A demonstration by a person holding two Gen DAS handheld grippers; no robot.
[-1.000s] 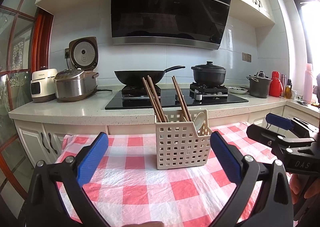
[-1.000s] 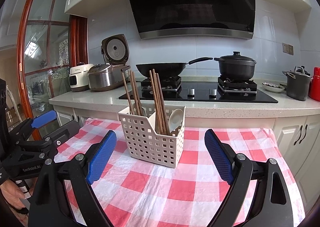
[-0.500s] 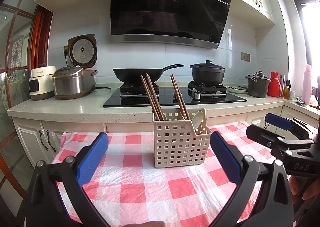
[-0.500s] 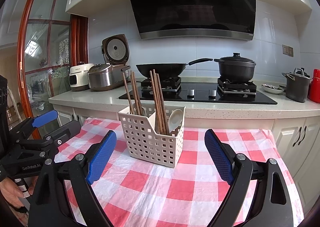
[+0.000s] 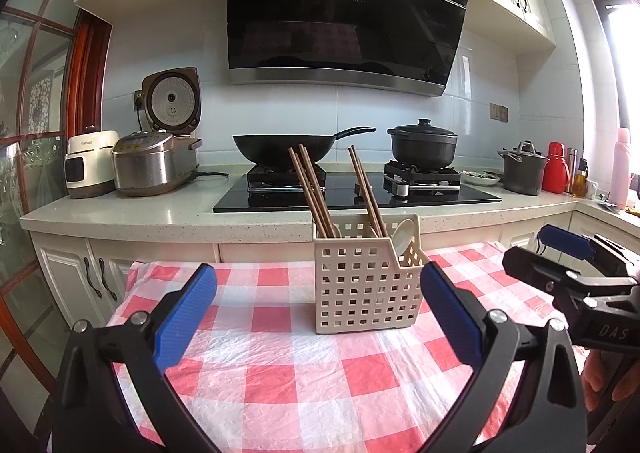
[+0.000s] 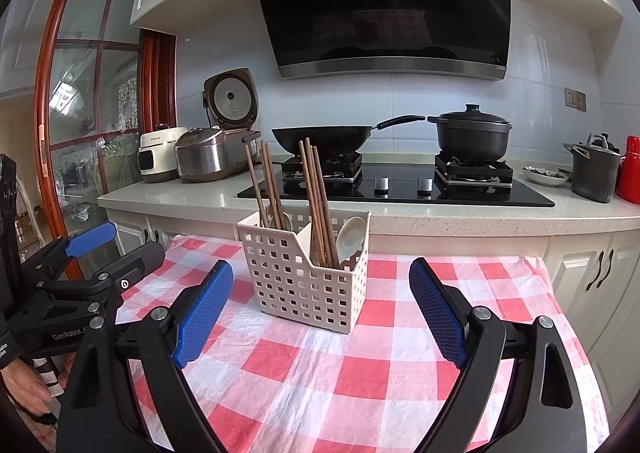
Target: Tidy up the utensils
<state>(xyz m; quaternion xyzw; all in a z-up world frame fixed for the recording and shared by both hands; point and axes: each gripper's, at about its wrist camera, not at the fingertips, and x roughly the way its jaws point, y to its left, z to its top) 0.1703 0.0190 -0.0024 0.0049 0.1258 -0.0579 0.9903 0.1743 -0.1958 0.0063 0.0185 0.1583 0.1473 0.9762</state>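
chopsticks [image 6: 316, 205] (two bunches), one spoon [image 6: 350, 235]

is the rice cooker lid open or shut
Open. The rice cooker lid stands tilted up behind the pot, its white inner face showing toward the room.

A cream plastic utensil caddy [image 5: 368, 285] with square-holed walls is standing upright on the red-and-white checked cloth of the bench [image 5: 280, 365], toward its far edge. A divider is splitting it into two compartments. Brown wooden chopsticks [image 6: 318, 205] are leaning up and to the left in both: one bundle [image 5: 312, 193] is sitting in the left compartment, another in the right. A pale spoon [image 6: 350, 235] is resting bowl-up in the right compartment, just beside the chopsticks there.
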